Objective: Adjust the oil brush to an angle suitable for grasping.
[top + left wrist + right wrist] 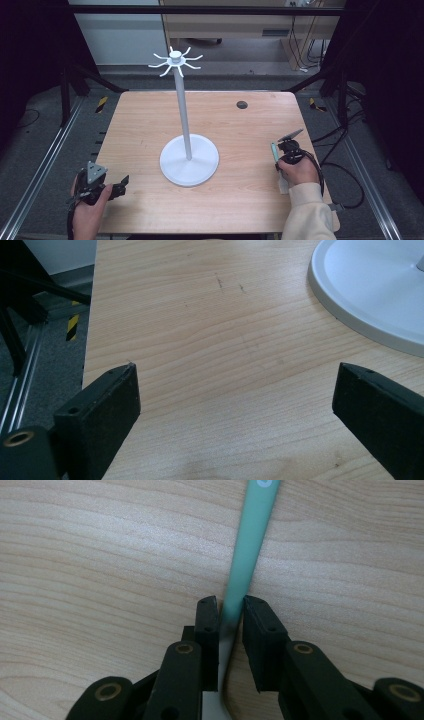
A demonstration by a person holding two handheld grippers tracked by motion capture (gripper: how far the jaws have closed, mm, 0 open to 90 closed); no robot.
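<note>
A white stand (183, 107) with a round base (189, 170) and a crown of hooks (175, 61) rises from the middle of the wooden table (235, 125). At the right edge my right gripper (285, 156) is shut on a utensil with a pale green handle (274, 151). In the right gripper view the jaws (231, 602) pinch the green handle (250, 545) where it meets a grey blade (216, 702), low over the tabletop. My left gripper (121, 186) is open near the front left corner. Its jaws (237, 375) stand wide over bare wood, beside the stand's base (370, 290).
A small dark round cap (242, 104) sits in the table's far right part. Metal rails (45, 160) run along the floor on both sides, and cables (345, 170) lie right of the table. The table's left edge (89, 340) is close to the left gripper.
</note>
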